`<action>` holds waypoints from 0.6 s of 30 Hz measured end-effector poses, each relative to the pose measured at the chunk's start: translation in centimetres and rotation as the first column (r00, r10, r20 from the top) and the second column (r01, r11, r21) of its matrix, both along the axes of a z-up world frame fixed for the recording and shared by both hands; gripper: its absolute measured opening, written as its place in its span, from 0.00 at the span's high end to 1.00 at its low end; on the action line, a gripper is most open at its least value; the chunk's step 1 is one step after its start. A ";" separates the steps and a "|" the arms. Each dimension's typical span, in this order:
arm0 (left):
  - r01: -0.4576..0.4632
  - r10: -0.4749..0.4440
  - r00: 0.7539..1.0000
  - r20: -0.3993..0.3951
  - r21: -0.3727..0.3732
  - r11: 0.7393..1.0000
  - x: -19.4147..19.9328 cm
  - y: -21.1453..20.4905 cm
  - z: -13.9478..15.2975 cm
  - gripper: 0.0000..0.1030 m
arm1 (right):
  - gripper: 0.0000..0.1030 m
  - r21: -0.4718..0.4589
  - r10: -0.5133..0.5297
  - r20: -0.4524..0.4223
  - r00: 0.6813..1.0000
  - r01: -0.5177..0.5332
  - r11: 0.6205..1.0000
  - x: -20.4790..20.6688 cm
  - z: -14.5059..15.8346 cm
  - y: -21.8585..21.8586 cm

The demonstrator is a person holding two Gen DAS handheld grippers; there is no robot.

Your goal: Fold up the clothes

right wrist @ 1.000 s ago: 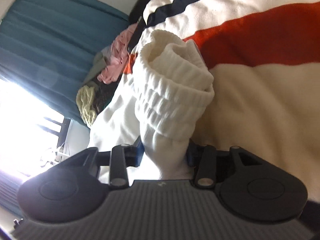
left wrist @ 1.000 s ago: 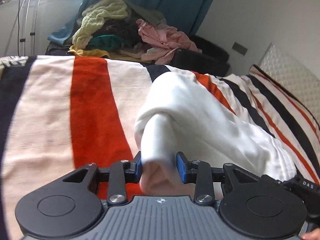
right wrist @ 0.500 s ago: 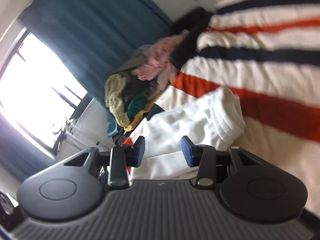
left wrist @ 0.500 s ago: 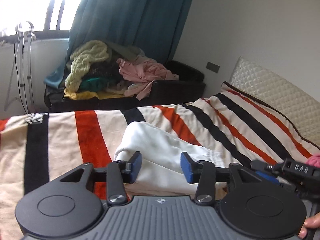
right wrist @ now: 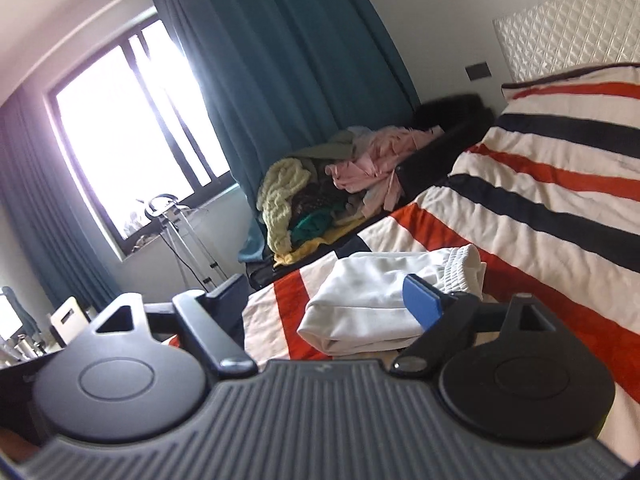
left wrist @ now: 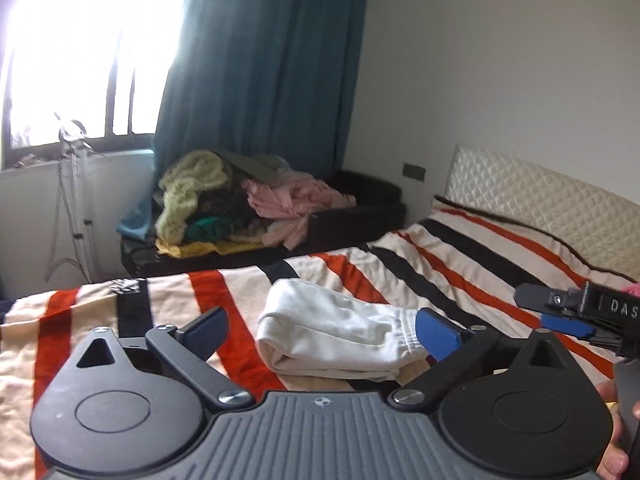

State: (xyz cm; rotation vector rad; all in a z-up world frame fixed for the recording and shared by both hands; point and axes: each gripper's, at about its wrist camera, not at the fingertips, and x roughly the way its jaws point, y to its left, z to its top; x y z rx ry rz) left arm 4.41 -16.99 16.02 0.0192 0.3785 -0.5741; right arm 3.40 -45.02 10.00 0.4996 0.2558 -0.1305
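a second ago both claws were pinching the white garment [left wrist: 340, 334]: the left gripper [left wrist: 320, 330] had a rolled end between its pads and the right gripper [right wrist: 328, 296] held the ribbed cuff end. now neither holds anything. both sets of jaws are opening, spread wide with only air between the blue pads, and both views look down on the cloth from higher and further back than before.

the garment (it reads as white sweatpants with an elastic, gathered end, though the exact kind is hard to tell) lies as a compact folded bundle on the striped blanket [left wrist: 460, 264], across an orange stripe and well short of the quilted headboard [left wrist: 540, 192]. its layers are stacked and the folded edge faces the cameras.

judged from that, this piece looks finished and released. the pile of unfolded clothes [left wrist: 240, 208] beyond the bed's far edge, under the teal curtain [left wrist: 260, 80], suggests more is left, so fetching the next item seems the likely step.
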 end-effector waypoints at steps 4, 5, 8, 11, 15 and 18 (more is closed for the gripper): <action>-0.017 0.017 0.998 0.056 0.001 1.000 -2.9 1.5 -1.2 0.00 | 0.16 -0.075 -0.017 0.026 1.000 0.019 0.997 -2.1 -1.0 1.8; -0.020 0.020 0.997 0.069 0.006 1.000 -3.5 1.7 -1.6 0.00 | 0.16 -0.084 -0.018 0.037 0.999 0.021 0.996 -2.6 -1.5 2.1; -0.013 0.010 0.996 0.083 0.025 1.000 -4.5 1.7 -3.2 0.00 | 0.17 -0.110 -0.022 0.049 0.999 0.027 0.994 -3.6 -3.1 3.0; -0.021 0.017 0.995 0.099 0.042 0.999 -4.9 1.5 -4.7 0.00 | 0.17 -0.116 -0.035 0.049 0.998 0.040 0.992 -4.1 -4.6 3.5; -0.037 0.033 0.993 0.115 0.030 0.999 -5.0 1.7 -6.6 0.00 | 0.17 -0.165 -0.053 0.046 0.998 0.059 0.985 -3.9 -6.5 4.1; -0.050 0.048 0.993 0.110 0.013 0.999 -4.6 1.9 -8.0 0.00 | 0.17 -0.190 -0.072 0.056 0.996 0.082 0.978 -3.1 -8.4 4.6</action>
